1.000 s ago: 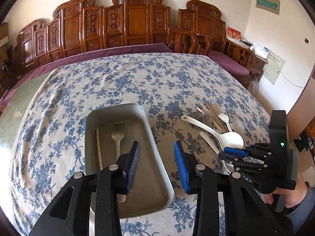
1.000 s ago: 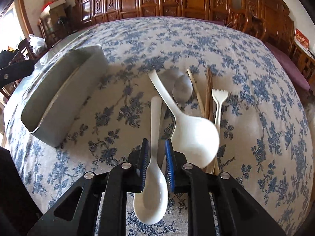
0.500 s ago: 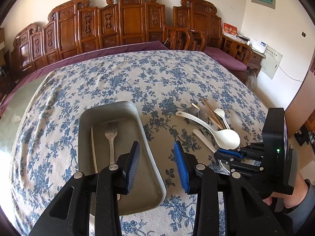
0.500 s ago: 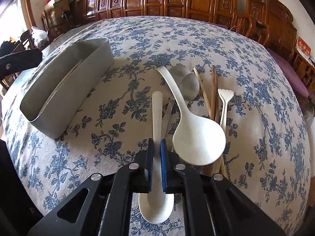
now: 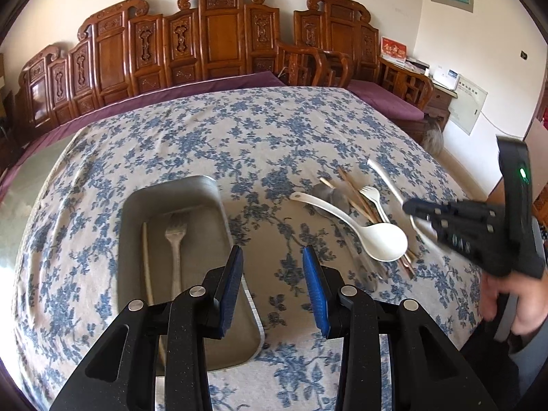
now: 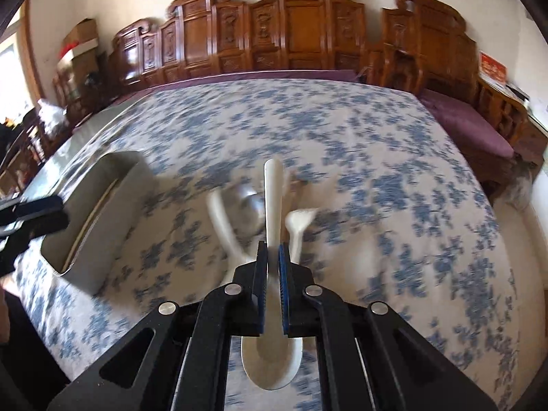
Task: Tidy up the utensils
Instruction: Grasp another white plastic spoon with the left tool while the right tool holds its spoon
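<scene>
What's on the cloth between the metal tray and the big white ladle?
Nothing: in the left wrist view only bare floral tablecloth separates the metal tray from the big white ladle.

Bare floral cloth (image 5: 274,137) is lying open betw the metal tray (image 5: 202,185) & the utensil pile (image 5: 356,202), w/ a wide clear stretch running to the far edge. The tray's raised walls are blocking low passes on the left side; a fork (image 5: 175,239) & a pale stick (image 5: 146,260) are taking up its left half, right half is sitting free. The left gripper (image 5: 272,287) is hovering, jaws apart, over the tray's near right rim. Carved wooden chairs (image 5: 219,34) are walling off the far side.
</scene>
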`<state>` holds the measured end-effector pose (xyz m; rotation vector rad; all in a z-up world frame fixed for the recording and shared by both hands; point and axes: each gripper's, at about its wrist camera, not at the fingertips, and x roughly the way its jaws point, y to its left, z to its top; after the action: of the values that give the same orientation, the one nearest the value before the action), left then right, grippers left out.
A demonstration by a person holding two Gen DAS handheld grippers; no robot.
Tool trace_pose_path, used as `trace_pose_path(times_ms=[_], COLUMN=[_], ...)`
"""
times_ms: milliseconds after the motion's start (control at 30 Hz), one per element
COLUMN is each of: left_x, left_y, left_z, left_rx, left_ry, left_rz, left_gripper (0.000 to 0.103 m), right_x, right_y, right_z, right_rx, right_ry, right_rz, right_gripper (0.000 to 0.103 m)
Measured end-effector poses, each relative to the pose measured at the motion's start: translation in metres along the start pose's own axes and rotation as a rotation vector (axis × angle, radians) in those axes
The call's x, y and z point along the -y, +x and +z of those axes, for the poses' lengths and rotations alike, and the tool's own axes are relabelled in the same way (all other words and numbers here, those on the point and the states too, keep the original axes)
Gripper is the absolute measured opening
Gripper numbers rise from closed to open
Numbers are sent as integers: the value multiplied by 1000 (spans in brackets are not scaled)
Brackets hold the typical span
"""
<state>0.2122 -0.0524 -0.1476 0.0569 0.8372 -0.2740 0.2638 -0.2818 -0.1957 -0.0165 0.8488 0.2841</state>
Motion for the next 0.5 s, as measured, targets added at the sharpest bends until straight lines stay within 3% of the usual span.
trace_pose_path(times_ms=[233, 500], left_x=[22, 44], left_y=[8, 33], left_z=[4, 10], left_rx=[20, -24], left_ry=[-3, 3], left_rz=[-17, -24], left_gripper=[34, 34], right_x=[35, 63], right_y=[16, 30], right_z=[15, 6], right_rx=[0, -21], right_ry=[-5, 33], right_rz=[-65, -75], right_gripper=[8, 8])
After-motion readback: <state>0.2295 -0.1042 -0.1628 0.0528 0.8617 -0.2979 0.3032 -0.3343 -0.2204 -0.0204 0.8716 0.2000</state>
